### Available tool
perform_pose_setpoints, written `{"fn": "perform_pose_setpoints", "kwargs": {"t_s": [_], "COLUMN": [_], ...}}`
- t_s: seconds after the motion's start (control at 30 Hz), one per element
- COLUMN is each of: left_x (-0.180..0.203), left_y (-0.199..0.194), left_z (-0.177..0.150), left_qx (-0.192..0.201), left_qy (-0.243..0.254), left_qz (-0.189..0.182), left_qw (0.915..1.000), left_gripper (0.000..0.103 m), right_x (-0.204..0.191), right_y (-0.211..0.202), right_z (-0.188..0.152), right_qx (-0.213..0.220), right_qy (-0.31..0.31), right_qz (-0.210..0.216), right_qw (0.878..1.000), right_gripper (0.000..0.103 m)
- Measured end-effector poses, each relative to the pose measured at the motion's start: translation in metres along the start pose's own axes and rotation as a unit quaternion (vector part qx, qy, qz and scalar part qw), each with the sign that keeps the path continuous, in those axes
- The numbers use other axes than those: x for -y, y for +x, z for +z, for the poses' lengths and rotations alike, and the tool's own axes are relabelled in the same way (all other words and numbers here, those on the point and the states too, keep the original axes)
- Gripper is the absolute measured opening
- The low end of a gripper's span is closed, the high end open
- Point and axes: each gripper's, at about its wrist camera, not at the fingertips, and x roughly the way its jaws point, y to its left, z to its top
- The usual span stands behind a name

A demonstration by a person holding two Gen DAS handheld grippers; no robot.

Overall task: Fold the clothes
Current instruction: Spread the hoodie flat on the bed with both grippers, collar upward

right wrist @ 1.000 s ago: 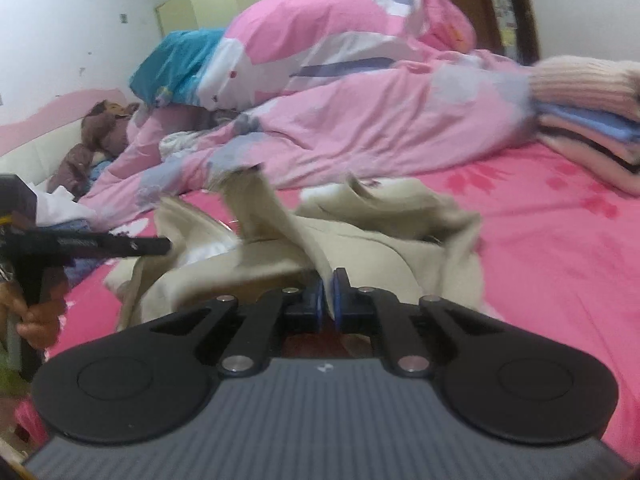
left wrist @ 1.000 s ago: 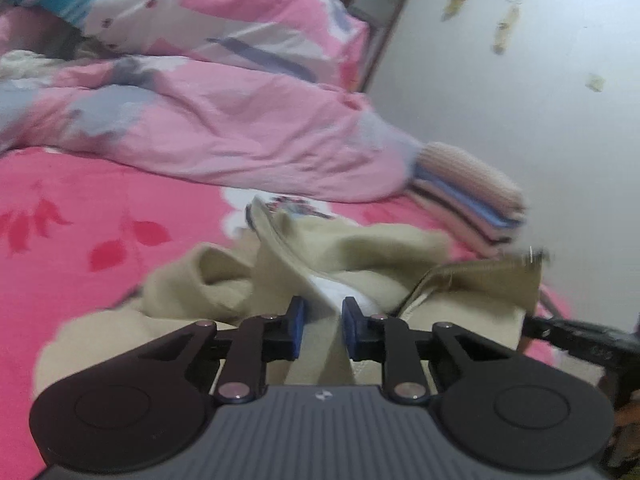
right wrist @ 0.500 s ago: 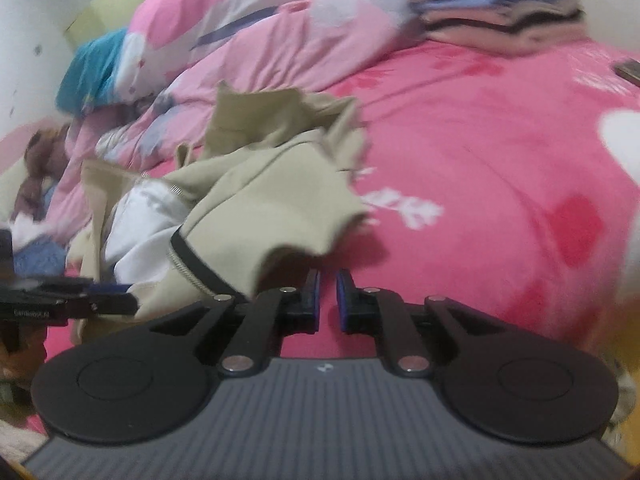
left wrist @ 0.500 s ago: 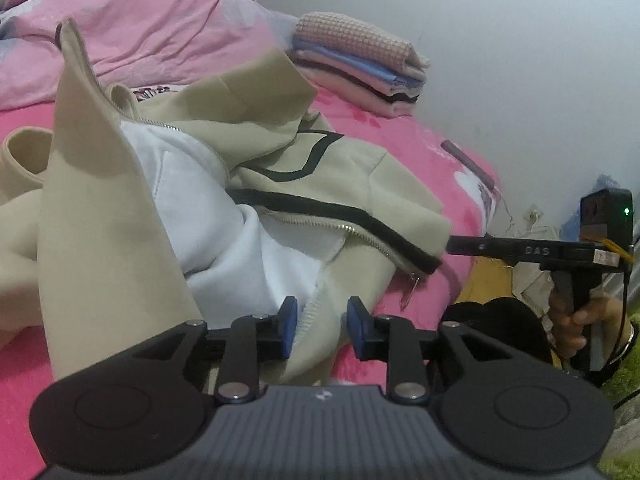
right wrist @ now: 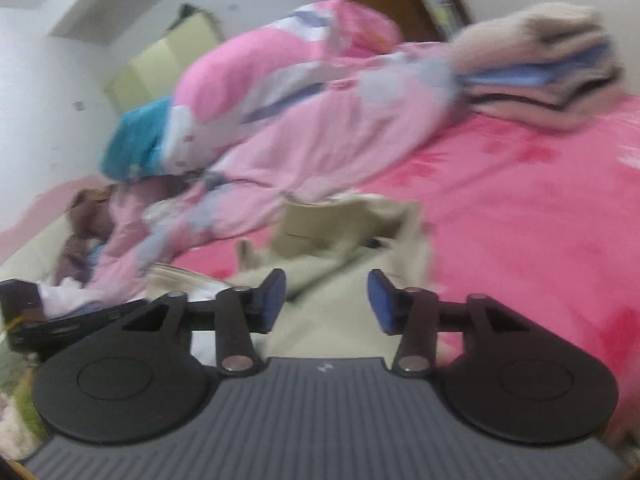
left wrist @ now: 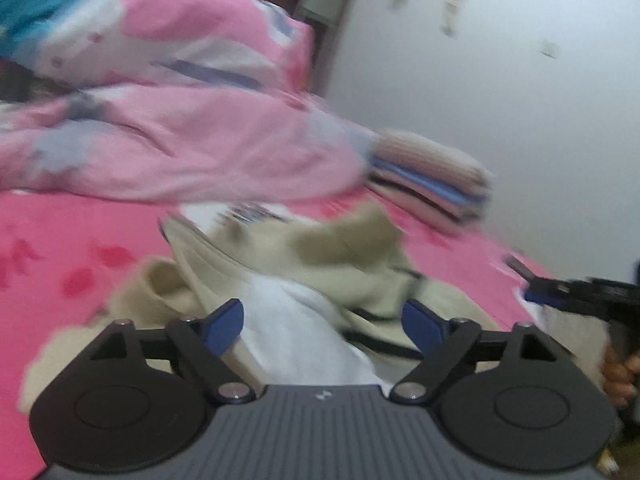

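A beige zip jacket [left wrist: 352, 264] with a white lining [left wrist: 304, 320] lies crumpled on the pink bed sheet [left wrist: 60, 248]. My left gripper [left wrist: 323, 328] hovers just over it; its jaws are opening wide, and the lining shows beyond the gap with neither pad pressing on it. My right gripper [right wrist: 328, 302] is also opening, over the jacket [right wrist: 340, 240], with cloth below the gap and nothing pinched. In the left wrist view the right gripper [left wrist: 580, 294] shows at the right edge, held by a hand [left wrist: 618, 372]. Both views are blurred.
A pink patterned quilt [left wrist: 180, 128] is heaped along the back of the bed. A stack of folded clothes [left wrist: 432, 180] sits by the white wall [left wrist: 500, 80]. A brown soft toy [right wrist: 80, 220] lies at the bed's far left, and a pale green wardrobe [right wrist: 160, 60] stands behind.
Both grippers have gone from nearly shut to wide apart, and the left has let go of the jacket's zip edge. The jacket has settled into a heap. Both views have swung.
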Motion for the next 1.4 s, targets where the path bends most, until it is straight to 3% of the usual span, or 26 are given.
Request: {"fn": "perform_pose_setpoints", "kwargs": {"t_s": [0.13, 0.27, 0.4, 0.47, 0.63, 0.73, 0.77, 0.93, 1.07, 1.2, 1.3, 1.4], "left_x": [-0.025, -0.046, -0.061, -0.069, -0.086, -0.076, -0.071, -0.054, -0.031, 0.006, 0.036, 0.069], "left_y": [0.023, 0.036, 0.016, 0.003, 0.014, 0.026, 0.027, 0.033, 0.018, -0.001, -0.003, 0.008], "left_z": [0.005, 0.007, 0.01, 0.01, 0.005, 0.001, 0.0, 0.0, 0.003, -0.004, -0.018, -0.043], "left_qx": [-0.018, -0.025, 0.013, 0.037, -0.022, -0.05, -0.05, -0.06, -0.038, -0.02, -0.043, -0.098], "left_qy": [-0.038, -0.071, -0.1, -0.113, -0.154, -0.144, -0.134, -0.127, -0.101, -0.045, -0.004, 0.043], "left_qz": [0.056, 0.082, 0.099, 0.101, 0.098, 0.109, 0.113, 0.106, 0.066, -0.029, -0.112, -0.173], "left_qw": [0.9976, 0.9938, 0.9899, 0.9878, 0.983, 0.9824, 0.9832, 0.9844, 0.9919, 0.9984, 0.9927, 0.9791], "left_gripper": [0.089, 0.088, 0.088, 0.09, 0.09, 0.075, 0.059, 0.01, 0.008, 0.008, 0.008, 0.008], "right_x": [-0.018, -0.015, -0.006, -0.005, -0.011, -0.008, -0.007, -0.005, -0.003, 0.002, 0.008, 0.012], "right_y": [0.05, 0.101, 0.137, 0.137, 0.137, 0.136, 0.136, 0.138, 0.135, 0.125, 0.108, 0.081], "right_z": [0.005, -0.004, -0.028, -0.035, -0.041, -0.041, -0.041, -0.042, -0.041, -0.04, -0.037, -0.031], "right_qx": [-0.029, -0.075, -0.119, -0.109, -0.101, -0.097, -0.095, -0.089, -0.086, -0.079, -0.065, -0.04], "right_qy": [-0.014, -0.004, -0.008, -0.014, -0.035, -0.027, -0.025, -0.017, -0.004, 0.027, 0.046, 0.046], "right_qz": [0.027, 0.02, -0.01, -0.004, -0.006, -0.003, -0.002, 0.001, 0.005, 0.018, 0.023, 0.01], "right_qw": [0.999, 0.997, 0.993, 0.994, 0.994, 0.995, 0.995, 0.996, 0.996, 0.996, 0.997, 0.998], "right_gripper": [0.051, 0.051, 0.05, 0.05, 0.05, 0.05, 0.05, 0.05, 0.05, 0.05, 0.05, 0.05]}}
